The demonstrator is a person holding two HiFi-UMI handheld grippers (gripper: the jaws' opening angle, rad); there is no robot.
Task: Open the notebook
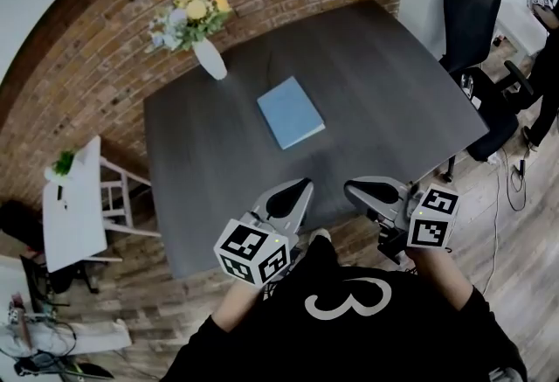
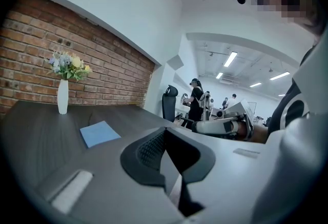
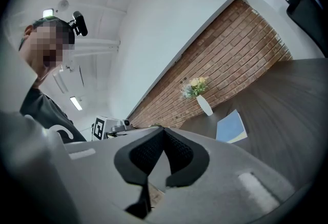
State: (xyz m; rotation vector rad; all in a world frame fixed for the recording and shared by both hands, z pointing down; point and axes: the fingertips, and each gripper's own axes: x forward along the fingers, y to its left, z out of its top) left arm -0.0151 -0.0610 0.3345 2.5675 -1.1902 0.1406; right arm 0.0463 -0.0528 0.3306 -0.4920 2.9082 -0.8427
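A closed light-blue notebook (image 1: pixel 290 113) lies flat near the middle of the dark grey table (image 1: pixel 201 162). It also shows in the left gripper view as the notebook (image 2: pixel 100 133) and in the right gripper view as the notebook (image 3: pixel 231 127). Both grippers hover over the table's near edge, well short of the notebook. My left gripper (image 1: pixel 306 185) is shut with nothing between its jaws, which meet at the tips (image 2: pixel 165 130). My right gripper (image 1: pixel 349 190) is beside it, also shut and empty (image 3: pixel 164 130). The two point toward each other's tips.
A white vase of flowers (image 1: pixel 210 59) stands at the table's far left corner by the brick wall. A black office chair (image 1: pixel 472 13) is past the right edge. A white side table (image 1: pixel 74 205) stands at the left. People (image 2: pixel 196 99) stand in the background.
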